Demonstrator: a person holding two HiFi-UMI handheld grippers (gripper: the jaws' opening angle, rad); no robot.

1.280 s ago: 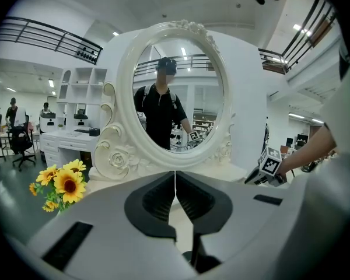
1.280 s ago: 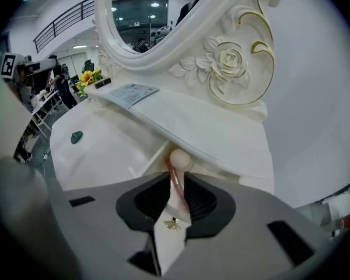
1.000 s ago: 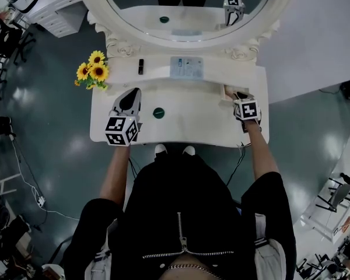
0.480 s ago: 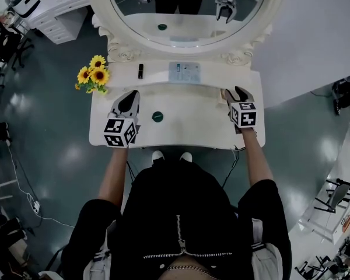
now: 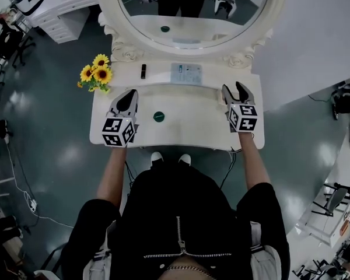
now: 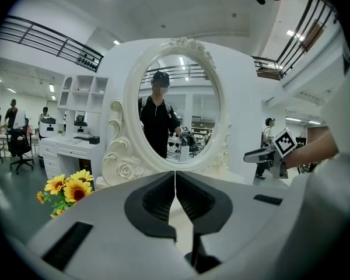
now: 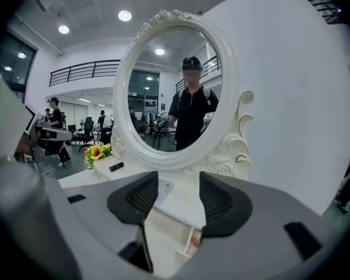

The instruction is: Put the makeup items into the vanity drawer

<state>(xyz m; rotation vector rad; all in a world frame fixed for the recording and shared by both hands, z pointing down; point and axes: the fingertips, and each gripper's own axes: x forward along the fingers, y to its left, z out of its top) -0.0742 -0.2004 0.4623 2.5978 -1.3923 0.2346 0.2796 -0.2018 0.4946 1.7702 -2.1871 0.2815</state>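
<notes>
On the white vanity top (image 5: 186, 127) lies a small green round compact (image 5: 158, 116), between my two grippers. A black lipstick (image 5: 143, 70) and a pale rectangular palette (image 5: 186, 73) rest on the raised back shelf below the mirror. My left gripper (image 5: 131, 92) hovers over the left of the top, shut with nothing in it (image 6: 175, 177). My right gripper (image 5: 233, 88) is raised over the right end, and its jaws have just been opening with nothing between them (image 7: 178, 185). Below it, the right gripper view shows part of the open drawer (image 7: 189, 247).
An oval mirror (image 5: 192, 4) in a carved white frame stands at the back. A bunch of sunflowers (image 5: 96, 74) sits at the back left corner. A white wall (image 5: 315, 34) runs along the right. Dark floor surrounds the vanity.
My right gripper has lifted up from the drawer at the right end and its jaws have spread apart. The left gripper has hardly moved.
</notes>
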